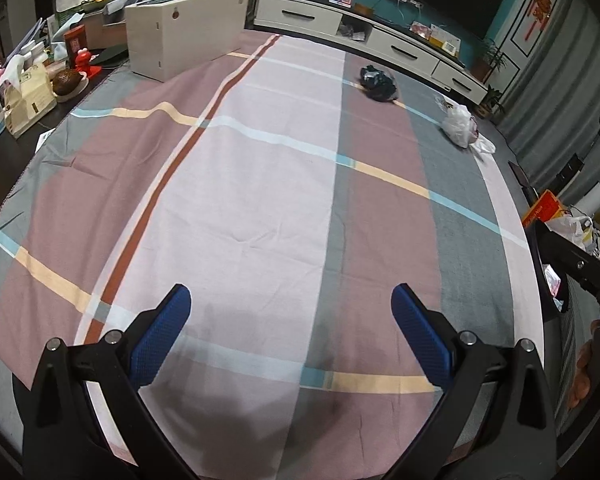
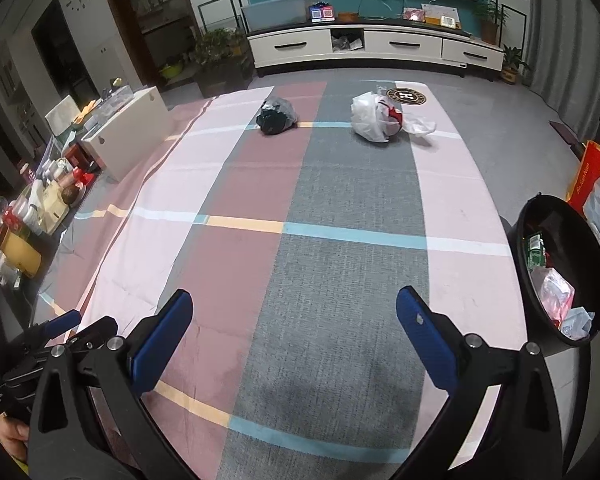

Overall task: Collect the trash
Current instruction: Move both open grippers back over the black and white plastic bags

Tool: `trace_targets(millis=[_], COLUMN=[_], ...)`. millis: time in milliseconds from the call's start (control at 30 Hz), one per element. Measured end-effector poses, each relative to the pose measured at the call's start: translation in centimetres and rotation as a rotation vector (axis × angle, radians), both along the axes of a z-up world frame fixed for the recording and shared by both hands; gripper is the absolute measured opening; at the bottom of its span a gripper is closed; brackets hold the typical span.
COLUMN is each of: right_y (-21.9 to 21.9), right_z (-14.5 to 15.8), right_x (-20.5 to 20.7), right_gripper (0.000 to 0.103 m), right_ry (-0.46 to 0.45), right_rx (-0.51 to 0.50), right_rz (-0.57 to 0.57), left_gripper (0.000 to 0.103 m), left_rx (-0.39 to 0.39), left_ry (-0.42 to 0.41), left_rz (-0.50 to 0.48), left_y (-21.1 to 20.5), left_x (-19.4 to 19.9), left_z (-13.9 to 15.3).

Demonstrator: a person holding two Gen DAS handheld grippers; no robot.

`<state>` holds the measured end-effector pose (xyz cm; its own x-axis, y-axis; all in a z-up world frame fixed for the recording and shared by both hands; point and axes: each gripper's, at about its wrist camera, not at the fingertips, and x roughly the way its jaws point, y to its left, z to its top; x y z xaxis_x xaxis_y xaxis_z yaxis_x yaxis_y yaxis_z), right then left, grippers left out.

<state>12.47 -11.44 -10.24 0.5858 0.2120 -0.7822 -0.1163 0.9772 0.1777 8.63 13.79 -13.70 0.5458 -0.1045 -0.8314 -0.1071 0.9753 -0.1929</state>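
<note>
A black trash bag (image 1: 378,81) (image 2: 277,115) and a white plastic trash bag (image 1: 462,126) (image 2: 376,117) with something red inside lie at the far end of the checked tablecloth (image 1: 260,200) (image 2: 320,220). A black trash bin (image 2: 562,268) holding wrappers stands at the table's right edge; its rim shows in the left wrist view (image 1: 556,284). My left gripper (image 1: 291,314) is open and empty above the near cloth. My right gripper (image 2: 294,322) is open and empty, also far from both bags. The left gripper's blue tip (image 2: 66,319) shows at the lower left of the right wrist view.
A white box (image 1: 184,32) (image 2: 126,134) stands at the table's left side, with tissue boxes, bottles and clutter (image 1: 28,92) (image 2: 32,216) beside it. A round dark coaster (image 2: 406,97) lies behind the white bag. A TV cabinet (image 2: 376,46) stands beyond. Bags (image 2: 596,184) sit on the floor right.
</note>
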Motion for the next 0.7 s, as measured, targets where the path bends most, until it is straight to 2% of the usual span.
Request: trace_targets(millis=[200,333,700], right_y=[0.1,-0.2,-1.6], right_z=[-0.1,0.2,0.1], right_x=[1.2,2.1,4.2], right_gripper=[0.100,0.100,0.100], right_ry=[0.005,-0.003,-0.038], right_rx=[0.018,0.040,0.046], right_rz=[-0.015,-0.045,-0.145], left_gripper=[0.100,0.100,0.100], left_rx=[0.027,0.028,0.031], left_ry=[-0.076,-0.092,-0.198], left_rz=[0.021,0.021,0.019], left_y=[0.0,-0.1,-0.4], left_x=[0.1,1.1,5.7], left_z=[1.7,2.1,5.1])
